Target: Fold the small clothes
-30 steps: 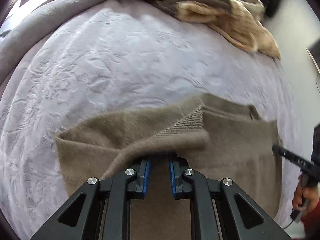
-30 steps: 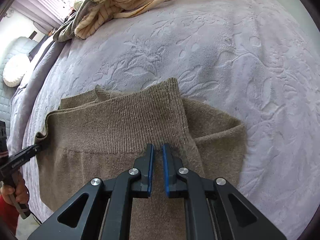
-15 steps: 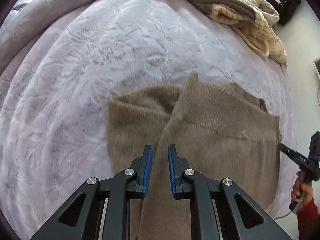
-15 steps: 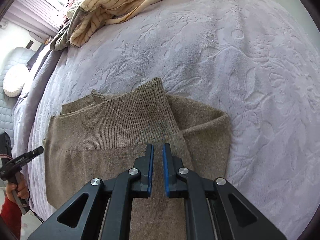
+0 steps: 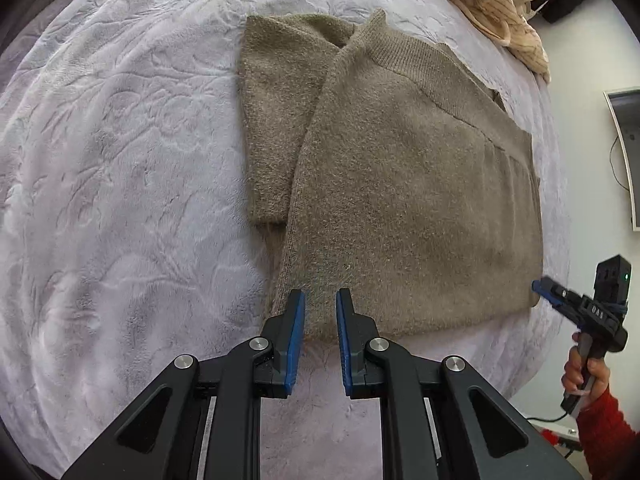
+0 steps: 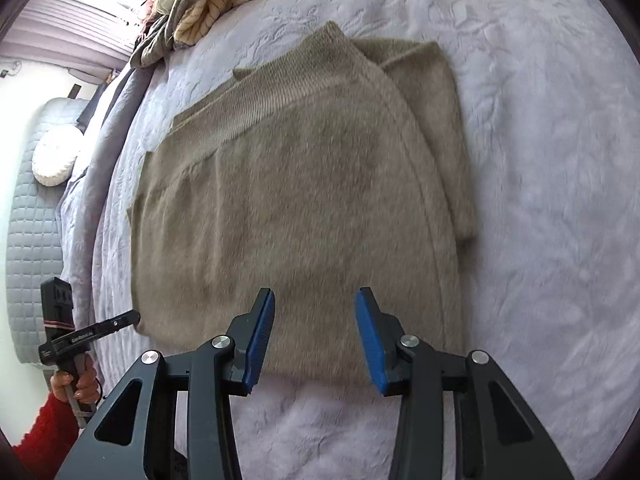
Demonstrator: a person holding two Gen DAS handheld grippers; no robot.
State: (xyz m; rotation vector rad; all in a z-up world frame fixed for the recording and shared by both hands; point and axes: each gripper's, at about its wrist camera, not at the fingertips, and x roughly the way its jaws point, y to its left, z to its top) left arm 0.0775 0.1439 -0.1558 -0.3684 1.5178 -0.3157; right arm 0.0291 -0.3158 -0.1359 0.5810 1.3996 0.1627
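Both my claws have pulled back since a second ago: the sweater (image 5: 400, 184) now sits further out in each view, and the sleeve I was carrying over with the left is lying folded across the body.

Left claw (image 5: 320, 320): narrow gap between the blue pads, nothing between them, tips over the sweater's near hem. Right claw (image 6: 315, 330): was nearly closed, now spread wide, also holding nothing, over the near edge of the knit.

Sweater, tan knit, lies flat on the lilac embossed bedspread (image 5: 120, 160). Ribbed band (image 6: 280, 76) is at the far end. One folded layer runs diagonally over the body, with a shorter flap (image 5: 276, 120) sticking out on the left side in the left view (right side in the right view).

Each camera catches the opposite claw at the frame edge, tip just beside a sweater corner; the right hand (image 5: 586, 376) and the left hand (image 6: 76, 384) are both in a red sleeve.

Pile of striped cream clothes (image 6: 216, 4) sits at the far end of the bed, well apart from the sweater. Grey quilted headboard (image 6: 28, 248) is at the left edge of the right view.
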